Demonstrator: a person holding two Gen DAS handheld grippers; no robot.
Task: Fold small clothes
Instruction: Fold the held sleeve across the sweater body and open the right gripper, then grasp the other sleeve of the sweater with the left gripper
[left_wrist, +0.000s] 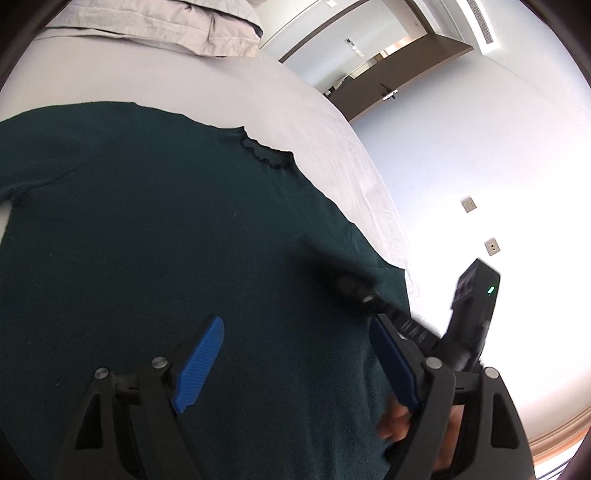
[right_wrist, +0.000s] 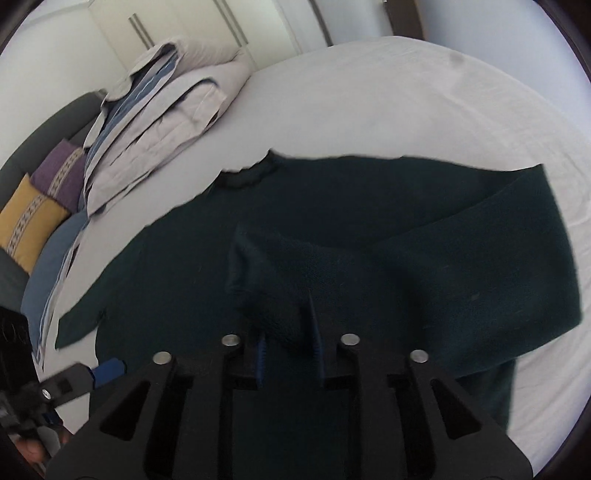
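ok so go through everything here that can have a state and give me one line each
dark green sweater: spread on the bed, one sleeve folded across the body.
sleeve cuff: between the right claw's pads, whether pinched cannot be told.
left claw: open, nothing between its pads, above the sweater.
right claw: partly closed around the cuff.
grey bedding: folded in a pile on the white bed sheet.
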